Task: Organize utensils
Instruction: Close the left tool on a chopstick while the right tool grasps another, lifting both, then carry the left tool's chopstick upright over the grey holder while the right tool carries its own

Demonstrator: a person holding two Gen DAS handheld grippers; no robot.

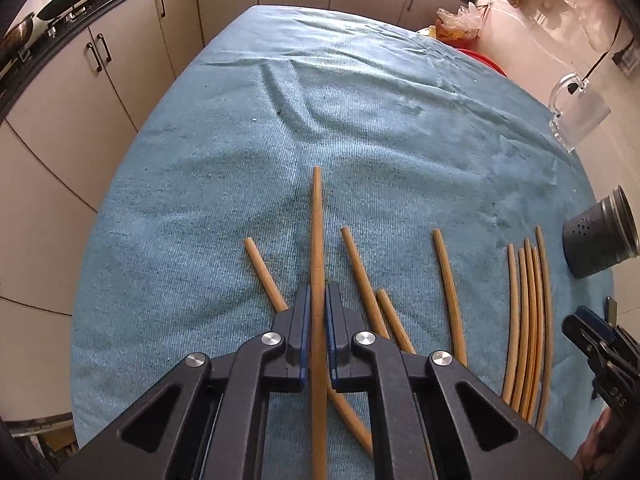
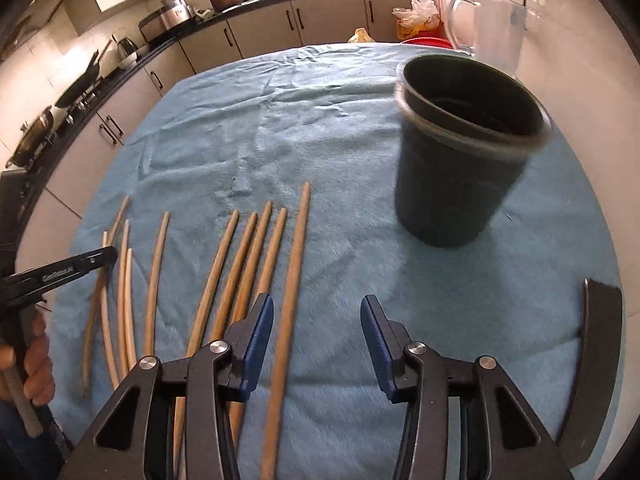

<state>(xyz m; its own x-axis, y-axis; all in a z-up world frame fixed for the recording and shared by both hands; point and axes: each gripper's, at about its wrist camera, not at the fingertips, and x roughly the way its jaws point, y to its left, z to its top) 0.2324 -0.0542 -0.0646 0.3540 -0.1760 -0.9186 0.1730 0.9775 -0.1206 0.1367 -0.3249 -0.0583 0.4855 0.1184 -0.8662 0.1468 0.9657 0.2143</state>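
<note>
My left gripper (image 1: 318, 292) is shut on a wooden chopstick (image 1: 317, 232) that points away over the blue cloth (image 1: 360, 120). Loose chopsticks (image 1: 360, 272) lie around it, and a tidy row of several chopsticks (image 1: 528, 320) lies to the right. My right gripper (image 2: 317, 308) is open and empty, low over the cloth (image 2: 320, 128), beside that row (image 2: 256, 264). A dark utensil cup (image 2: 460, 168) stands upright ahead of it to the right; it also shows in the left wrist view (image 1: 600, 236). The left gripper shows in the right wrist view (image 2: 80, 264) at the far left.
A clear glass jug (image 2: 484, 20) stands behind the cup at the table's far right. A dark flat strip (image 2: 596, 344) lies on the cloth at the near right. Kitchen cabinets (image 1: 120, 60) with pans on the counter surround the table.
</note>
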